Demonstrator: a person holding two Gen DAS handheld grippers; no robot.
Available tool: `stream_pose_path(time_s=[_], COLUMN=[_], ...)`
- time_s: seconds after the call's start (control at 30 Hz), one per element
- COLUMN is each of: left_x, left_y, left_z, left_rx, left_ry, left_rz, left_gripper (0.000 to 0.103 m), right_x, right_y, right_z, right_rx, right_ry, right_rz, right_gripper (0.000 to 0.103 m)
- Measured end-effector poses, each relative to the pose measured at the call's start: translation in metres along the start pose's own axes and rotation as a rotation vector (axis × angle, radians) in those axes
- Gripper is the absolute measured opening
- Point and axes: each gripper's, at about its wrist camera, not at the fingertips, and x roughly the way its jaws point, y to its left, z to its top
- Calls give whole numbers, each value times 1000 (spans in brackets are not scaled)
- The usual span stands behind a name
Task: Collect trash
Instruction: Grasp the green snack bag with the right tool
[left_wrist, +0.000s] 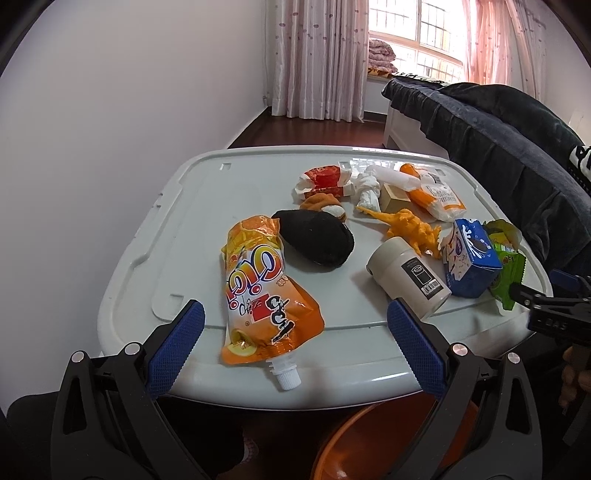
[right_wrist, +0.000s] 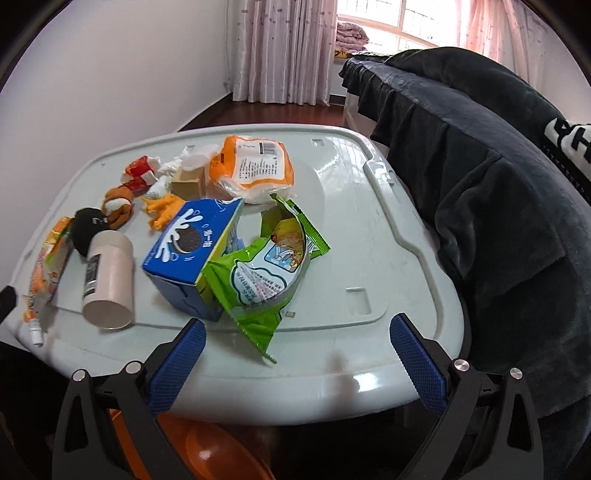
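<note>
Trash lies scattered on a pale grey plastic lid (left_wrist: 155, 229) (right_wrist: 369, 236). An orange drink pouch (left_wrist: 264, 291) (right_wrist: 50, 258) with a white spout lies at the near edge, between the fingers of my open left gripper (left_wrist: 295, 325). A torn green snack bag (right_wrist: 258, 273) (left_wrist: 508, 262) and a blue cookie box (right_wrist: 192, 254) (left_wrist: 471, 258) lie just ahead of my open right gripper (right_wrist: 297, 341). Farther back are a red wrapper (left_wrist: 325, 181), crumpled white tissue (left_wrist: 365, 188) and an orange-and-white bread bag (right_wrist: 251, 166) (left_wrist: 436, 192).
A cream cylinder (left_wrist: 408, 277) (right_wrist: 109, 280), a black sock (left_wrist: 314, 238), an orange sock (left_wrist: 325, 205), a yellow toy dinosaur (left_wrist: 410, 225) and a small tan box (left_wrist: 393, 195) also lie on the lid. An orange basin (right_wrist: 207, 450) (left_wrist: 388, 443) sits below the near edge. Dark bedding (right_wrist: 498, 184) crowds the right.
</note>
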Motion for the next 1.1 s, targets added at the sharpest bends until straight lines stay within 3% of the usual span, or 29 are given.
stream_pose_path(time_s=[0.47, 0.57, 0.63, 0.67, 0.7, 0.9, 1.1], left_x=[-1, 1, 1, 0, 0, -7, 5], left_y=[-4, -8, -12, -15, -17, -42, -81], left_z=[-3, -3, -4, -3, -3, 4, 18], left_rx=[18, 30, 41, 48, 55, 106, 75], left_ry=[-7, -7, -13, -17, -19, -5, 46], left_rz=[5, 6, 7, 8, 9, -9, -56], left_gripper=[97, 97, 97, 97, 97, 97, 96], right_x=[48, 60, 69, 71, 70, 49, -32], right_y=[6, 8, 7, 3, 0, -15, -41], right_z=[30, 33, 33, 32, 31, 35, 49], right_rx=[47, 51, 57, 81, 101, 165, 170], right_ry=[-32, -31, -11, -25, -34, -15, -162], right_rz=[-70, -65, -49, 6, 19, 85, 184], right_gripper=[98, 89, 63, 58, 46, 39, 39])
